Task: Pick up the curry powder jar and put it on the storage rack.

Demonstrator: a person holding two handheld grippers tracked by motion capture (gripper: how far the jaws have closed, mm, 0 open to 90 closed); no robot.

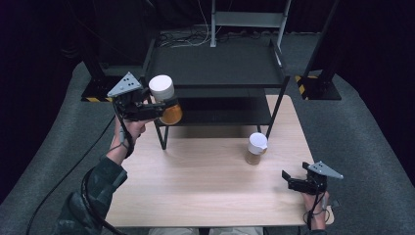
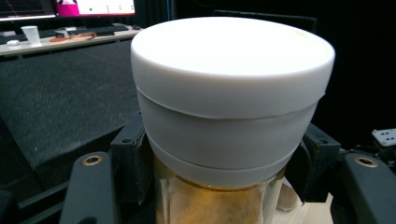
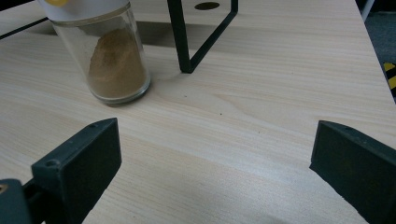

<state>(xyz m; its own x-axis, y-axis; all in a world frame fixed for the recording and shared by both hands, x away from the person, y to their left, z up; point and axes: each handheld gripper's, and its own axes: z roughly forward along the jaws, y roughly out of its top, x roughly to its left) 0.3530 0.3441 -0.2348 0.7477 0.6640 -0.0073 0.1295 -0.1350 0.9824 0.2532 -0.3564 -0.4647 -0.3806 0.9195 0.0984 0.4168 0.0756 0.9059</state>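
My left gripper (image 1: pixel 164 108) is clamped on a spice jar (image 1: pixel 166 98), jaws pinching its glass just under the white cap (image 2: pixel 232 88), with orange-brown powder showing below. I hold it in the air off the far left corner of the table (image 1: pixel 205 186), beside the left end of the black two-tier rack (image 1: pixel 218 66), about level with the upper shelf. My right gripper (image 1: pixel 288 179) hangs with its jaws spread wide and nothing between them, low over the near right corner of the table. A second spice jar (image 1: pixel 255 148), white-capped and part full of tan powder, stands on the wood by the rack's right front leg (image 3: pixel 180 37). As I judge it, the first jar is lifted but not yet set on a shelf, and the second is untouched; both placements remain.
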